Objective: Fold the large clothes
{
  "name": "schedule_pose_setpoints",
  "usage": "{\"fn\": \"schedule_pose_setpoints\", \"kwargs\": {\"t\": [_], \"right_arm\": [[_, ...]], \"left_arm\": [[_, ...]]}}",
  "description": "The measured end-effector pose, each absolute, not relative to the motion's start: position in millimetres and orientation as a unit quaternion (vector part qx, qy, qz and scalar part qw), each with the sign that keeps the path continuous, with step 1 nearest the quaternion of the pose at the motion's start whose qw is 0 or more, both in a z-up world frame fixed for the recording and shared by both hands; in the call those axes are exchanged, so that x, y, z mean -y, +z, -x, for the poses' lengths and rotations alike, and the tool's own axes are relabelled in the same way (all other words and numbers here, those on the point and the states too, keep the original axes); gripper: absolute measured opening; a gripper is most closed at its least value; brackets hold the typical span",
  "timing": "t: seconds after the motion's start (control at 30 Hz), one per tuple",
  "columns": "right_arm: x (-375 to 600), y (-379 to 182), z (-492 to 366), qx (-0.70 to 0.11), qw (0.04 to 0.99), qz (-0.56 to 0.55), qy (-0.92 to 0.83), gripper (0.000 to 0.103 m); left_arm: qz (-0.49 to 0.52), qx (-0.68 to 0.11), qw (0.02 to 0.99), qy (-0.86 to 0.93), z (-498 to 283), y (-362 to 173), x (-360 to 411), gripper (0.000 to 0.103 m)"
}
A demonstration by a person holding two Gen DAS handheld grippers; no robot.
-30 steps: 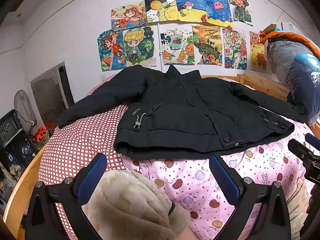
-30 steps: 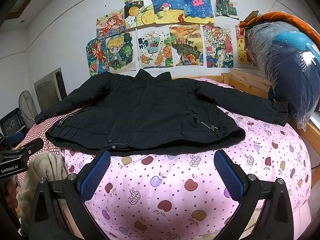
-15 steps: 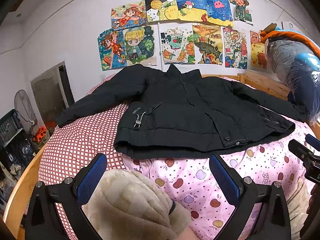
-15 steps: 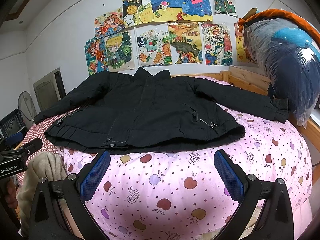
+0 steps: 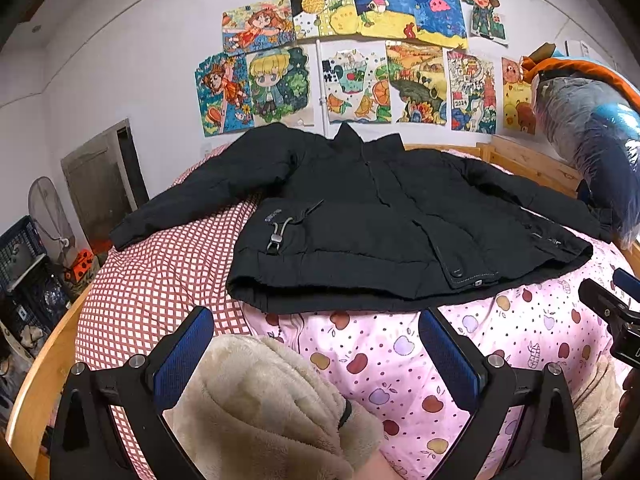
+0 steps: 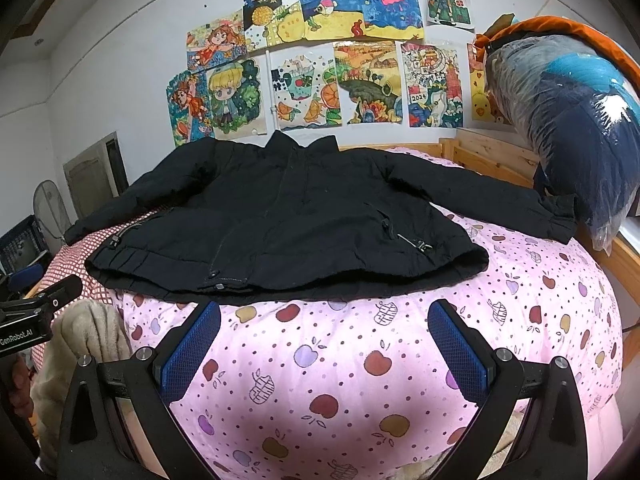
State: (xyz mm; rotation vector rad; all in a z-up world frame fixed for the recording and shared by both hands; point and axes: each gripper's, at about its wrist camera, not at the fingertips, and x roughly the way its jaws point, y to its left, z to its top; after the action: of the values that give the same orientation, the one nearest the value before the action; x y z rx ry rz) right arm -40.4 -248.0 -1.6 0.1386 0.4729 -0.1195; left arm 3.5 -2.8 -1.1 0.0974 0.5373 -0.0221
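White lettering "GenRobot.AI" stands on the black body of the left gripper [image 6: 24, 336], seen at the left edge of the right wrist view. The number "2024" is written on a small red-and-white patch in the poster of crowded houses [image 6: 434, 84] taped to the wall; the same number shows on that poster [image 5: 472, 88] in the left wrist view. The topmost drawing with the yellow sun [image 6: 264, 16] carries a few handwritten characters on a white strip, too small to read. A small pale logo sits on the black jacket [image 5: 360, 216] by its pocket, illegible.
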Motion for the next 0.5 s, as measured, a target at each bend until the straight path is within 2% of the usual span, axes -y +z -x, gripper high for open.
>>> {"fn": "schedule_pose_setpoints", "kwargs": {"t": [0.27,0.5], "right_arm": [[256,4,21,-0.287,0.951,-0.055,-0.103,0.102],[263,23,5,-0.294,0.944,-0.029,-0.149,0.102]], "left_arm": [[-0.044,-0.282,0.958,-0.004,-23,2,-1,0.103],[-0.036,-0.281,0.959,-0.019,-53,18,-3,0.103]]}}
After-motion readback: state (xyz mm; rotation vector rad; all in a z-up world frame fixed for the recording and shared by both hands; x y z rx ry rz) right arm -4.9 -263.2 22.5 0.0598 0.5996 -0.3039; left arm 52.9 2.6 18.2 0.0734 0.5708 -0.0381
